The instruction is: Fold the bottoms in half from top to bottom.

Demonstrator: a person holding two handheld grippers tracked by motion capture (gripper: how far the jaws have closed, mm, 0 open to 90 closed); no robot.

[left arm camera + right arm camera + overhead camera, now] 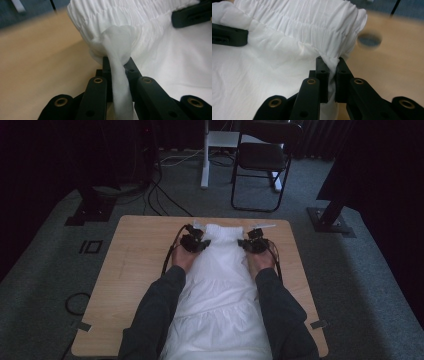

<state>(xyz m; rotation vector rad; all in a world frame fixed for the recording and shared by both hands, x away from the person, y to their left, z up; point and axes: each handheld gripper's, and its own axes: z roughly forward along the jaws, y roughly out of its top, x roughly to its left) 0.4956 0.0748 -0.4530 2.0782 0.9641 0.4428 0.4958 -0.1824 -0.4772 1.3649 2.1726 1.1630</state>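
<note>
Two black grippers pinch a white garment (220, 285) that lies lengthwise down the middle of the frame on a pale wooden table (135, 265) in the high view. The cloth is thin, matte and finely crinkled, with a band of tight gathered ridges, like elastic shirring, across its far end and a tiered seam lower down. The left gripper (194, 243) sits at the upper-left corner of the garment, the right gripper (254, 244) at the upper-right corner. In the left gripper view, its blocky jaws are clamped together on a bunched, twisted tuft of the fabric (117, 50) at centre frame, a strip of it trailing down between the jaws. In the right gripper view, the jaws are pressed onto a fold of the ruffled edge (329, 62) just below the shirred band, at centre frame. Smooth wood grain shows beside the cloth in both gripper views. Dark sleeves (155, 315) enter from the bottom of the high view.
</note>
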